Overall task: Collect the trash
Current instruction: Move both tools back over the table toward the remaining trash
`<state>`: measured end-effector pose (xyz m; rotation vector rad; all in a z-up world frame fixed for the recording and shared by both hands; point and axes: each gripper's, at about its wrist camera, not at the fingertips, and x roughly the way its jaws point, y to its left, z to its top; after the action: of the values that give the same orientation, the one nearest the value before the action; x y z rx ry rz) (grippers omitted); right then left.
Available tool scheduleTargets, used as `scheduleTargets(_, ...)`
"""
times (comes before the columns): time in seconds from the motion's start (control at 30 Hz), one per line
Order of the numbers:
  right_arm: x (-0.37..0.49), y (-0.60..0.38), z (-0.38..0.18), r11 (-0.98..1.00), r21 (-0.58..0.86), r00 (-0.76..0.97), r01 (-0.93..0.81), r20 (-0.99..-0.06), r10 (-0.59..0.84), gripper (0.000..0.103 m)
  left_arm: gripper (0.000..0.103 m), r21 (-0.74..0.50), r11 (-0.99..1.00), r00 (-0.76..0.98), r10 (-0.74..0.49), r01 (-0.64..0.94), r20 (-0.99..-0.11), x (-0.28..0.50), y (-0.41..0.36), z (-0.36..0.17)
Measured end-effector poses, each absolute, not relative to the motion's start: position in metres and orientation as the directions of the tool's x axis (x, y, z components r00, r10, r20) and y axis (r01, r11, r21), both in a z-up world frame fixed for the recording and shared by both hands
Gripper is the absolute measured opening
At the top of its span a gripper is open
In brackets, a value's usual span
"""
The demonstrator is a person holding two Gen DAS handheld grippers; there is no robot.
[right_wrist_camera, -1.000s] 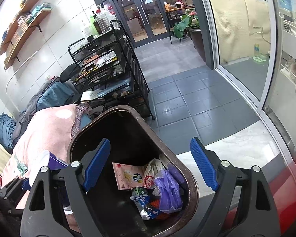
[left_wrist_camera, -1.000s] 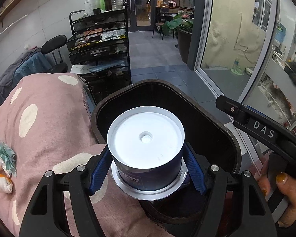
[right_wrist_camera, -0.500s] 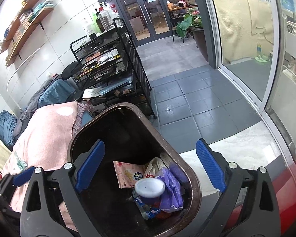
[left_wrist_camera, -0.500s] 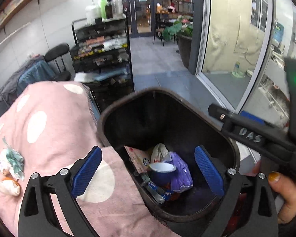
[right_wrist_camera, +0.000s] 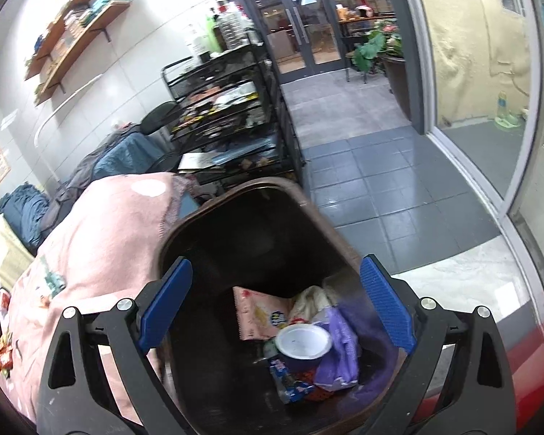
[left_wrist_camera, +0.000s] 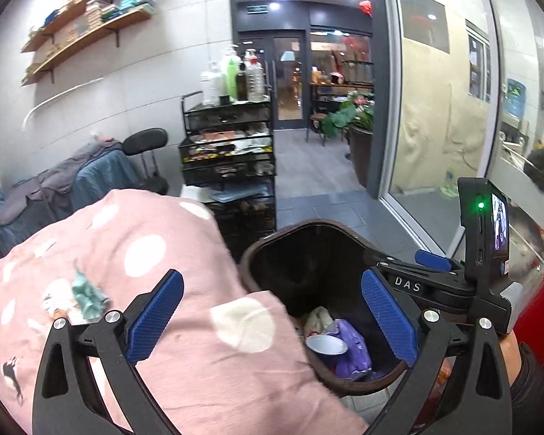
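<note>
My left claw (left_wrist_camera: 272,322) hangs with its blue pads wide apart and nothing between them, above the edge of the pink dotted cloth (left_wrist_camera: 170,253) and the dark brown bin (left_wrist_camera: 344,228). My right claw (right_wrist_camera: 277,313) is spread just as wide and empty, right over the bin (right_wrist_camera: 257,188). The white-lidded cup (right_wrist_camera: 303,340) lies inside on a purple bag (right_wrist_camera: 339,351), beside a pink snack wrapper (right_wrist_camera: 261,315). Crumpled scraps (left_wrist_camera: 87,291) rest on the cloth.
</note>
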<state>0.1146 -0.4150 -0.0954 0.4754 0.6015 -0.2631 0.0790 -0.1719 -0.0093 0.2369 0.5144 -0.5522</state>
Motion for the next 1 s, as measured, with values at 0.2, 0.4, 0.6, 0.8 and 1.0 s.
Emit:
scheduleTargets(0.2, 0.123, -0.379, -0.083, 0.905, 0.319, 0.821, 0.282, -0.568, -0.056, 0.093, 0.098, 0.049, 0.882, 0.773, -0.382, 0.468, -0.507, 0.084, -0.135, -0.005)
scheduleTargets(0.4, 0.135, -0.341, -0.069, 0.934, 0.310, 0.838, 0.179, -0.545, 0.020, 0.093, 0.098, -0.012, 0.932, 0.789, -0.313, 0.362, -0.528, 0.095, -0.085, -0.008)
scheduleTargets(0.6, 0.150, -0.295, -0.058, 0.950, 0.308, 0.834, 0.045, -0.535, 0.134, 0.093, 0.098, -0.002, 0.972, 0.794, -0.192, 0.234, -0.577, 0.105, -0.027, -0.015)
scheduleTargets(0.8, 0.169, -0.240, -0.050, 0.956, 0.280, 0.792, -0.091, -0.561, 0.240, 0.094, 0.098, 0.011, 0.996, 0.788, -0.067, 0.093, -0.612, 0.109, 0.037, -0.024)
scheduleTargets(1.0, 0.183, -0.193, -0.048, 0.945, 0.263, 0.752, -0.196, -0.578, 0.317, 0.094, 0.098, 0.095, 0.995, 0.750, 0.036, 0.036, -0.660, 0.114, 0.078, -0.040)
